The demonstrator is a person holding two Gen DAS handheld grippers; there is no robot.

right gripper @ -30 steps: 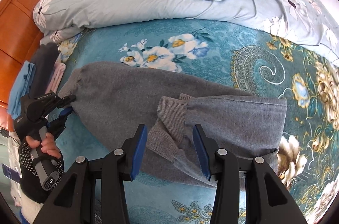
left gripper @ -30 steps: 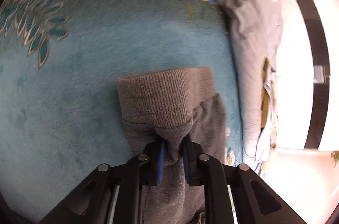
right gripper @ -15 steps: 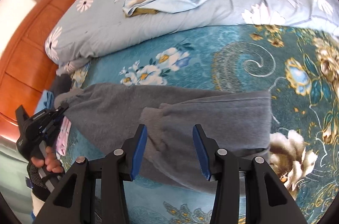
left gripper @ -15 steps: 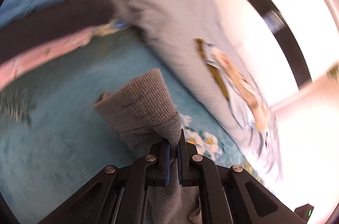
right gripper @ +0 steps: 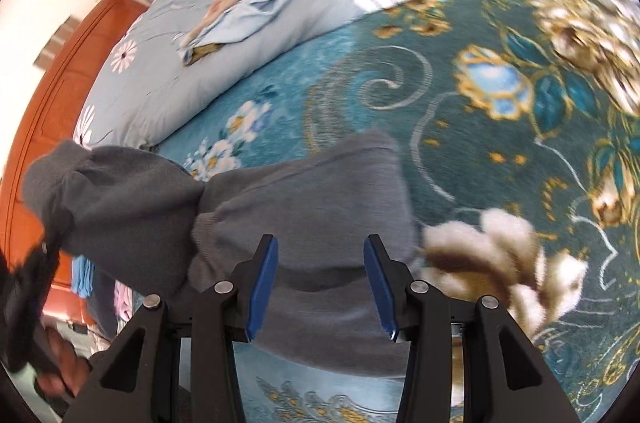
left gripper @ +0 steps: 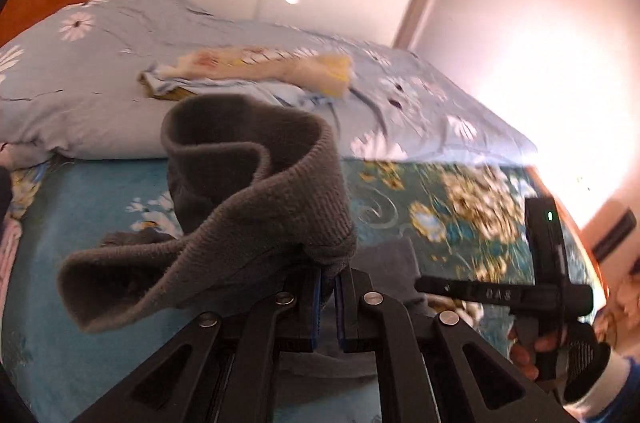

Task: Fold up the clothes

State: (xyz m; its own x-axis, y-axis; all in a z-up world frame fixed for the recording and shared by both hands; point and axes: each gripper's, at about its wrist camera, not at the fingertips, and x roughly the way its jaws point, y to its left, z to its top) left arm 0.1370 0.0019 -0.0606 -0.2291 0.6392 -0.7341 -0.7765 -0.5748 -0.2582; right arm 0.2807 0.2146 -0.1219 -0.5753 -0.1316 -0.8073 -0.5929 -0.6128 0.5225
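A grey knit garment (right gripper: 320, 207) lies partly folded on the teal flowered bedspread (right gripper: 500, 151). My left gripper (left gripper: 328, 281) is shut on its ribbed cuff end (left gripper: 256, 207) and holds it lifted above the bed; the cuff curls open toward the camera. In the right wrist view the lifted end (right gripper: 112, 199) hangs at the left. My right gripper (right gripper: 320, 283) is open and empty, its blue pads just above the near edge of the folded grey cloth. The right gripper also shows in the left wrist view (left gripper: 540, 287), held by a hand.
A pale blue flowered duvet (left gripper: 100, 71) lies rolled at the back of the bed, with folded light clothes (left gripper: 256, 67) on top. An orange wooden headboard (right gripper: 52, 103) stands at the left. Folded pink and blue items (right gripper: 84, 275) lie near it.
My left gripper has lifted the grey cuff off the bed and swung it toward the right. My right gripper has tilted and stays open over the folded cloth.
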